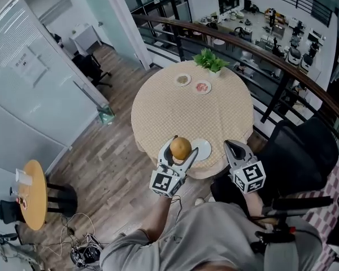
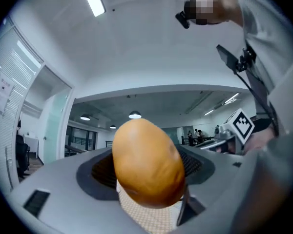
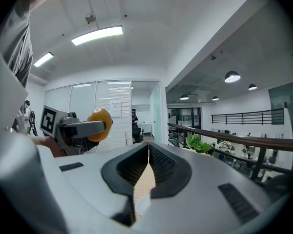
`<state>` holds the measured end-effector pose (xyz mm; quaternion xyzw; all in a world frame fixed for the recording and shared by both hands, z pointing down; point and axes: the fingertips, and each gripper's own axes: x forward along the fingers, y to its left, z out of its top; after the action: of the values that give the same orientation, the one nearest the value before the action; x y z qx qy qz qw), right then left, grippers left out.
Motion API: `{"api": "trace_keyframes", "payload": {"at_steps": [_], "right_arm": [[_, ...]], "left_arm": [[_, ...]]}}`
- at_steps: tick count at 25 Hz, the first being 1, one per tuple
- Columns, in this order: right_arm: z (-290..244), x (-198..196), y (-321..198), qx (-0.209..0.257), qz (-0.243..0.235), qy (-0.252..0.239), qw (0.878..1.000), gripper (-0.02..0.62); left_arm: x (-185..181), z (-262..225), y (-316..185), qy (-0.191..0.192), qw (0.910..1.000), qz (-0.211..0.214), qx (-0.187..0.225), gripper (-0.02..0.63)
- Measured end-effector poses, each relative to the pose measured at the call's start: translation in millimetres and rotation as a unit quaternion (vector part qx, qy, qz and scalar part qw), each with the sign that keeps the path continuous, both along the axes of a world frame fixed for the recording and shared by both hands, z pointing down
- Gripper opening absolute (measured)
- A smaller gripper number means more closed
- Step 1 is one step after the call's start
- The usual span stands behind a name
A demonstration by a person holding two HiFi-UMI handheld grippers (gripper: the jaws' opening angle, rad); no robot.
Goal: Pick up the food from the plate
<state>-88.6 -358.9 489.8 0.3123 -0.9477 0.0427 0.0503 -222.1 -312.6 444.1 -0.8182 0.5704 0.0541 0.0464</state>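
A round orange-brown piece of food (image 1: 181,148) is clamped between the jaws of my left gripper (image 1: 181,150), raised above the near edge of the round table (image 1: 175,112). In the left gripper view the food (image 2: 147,162) fills the gap between the pads. Just right of it lies a white plate (image 1: 207,147), its visible part bare. My right gripper (image 1: 230,145) hovers at the table's near right edge, shut with nothing in it; in the right gripper view its jaws (image 3: 148,152) meet. That view also shows the food (image 3: 99,123) held at the left.
Two small plates with food (image 1: 183,79) (image 1: 202,87) and a green plant (image 1: 210,60) sit at the table's far side. A dark railing (image 1: 282,66) curves behind. A black chair (image 1: 305,151) stands at the right; a small wooden table (image 1: 34,193) is at lower left.
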Motion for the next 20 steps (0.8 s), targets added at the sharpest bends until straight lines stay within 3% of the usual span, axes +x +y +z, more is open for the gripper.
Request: {"api": "trace_keyframes", "payload": {"at_steps": [3,20], "right_arm": [[-2,-1,-1,0.009,0.001,0.000,1.000,0.015],[-5,-9,3,0.024,-0.006,0.008,1.000,0.014]], "left_arm": [[0,-14,17,0.008,0.9998,0.001,0.020,0.357],[-8,-10,25,0.007,0.9999,-0.003,0.007,0.357]]}}
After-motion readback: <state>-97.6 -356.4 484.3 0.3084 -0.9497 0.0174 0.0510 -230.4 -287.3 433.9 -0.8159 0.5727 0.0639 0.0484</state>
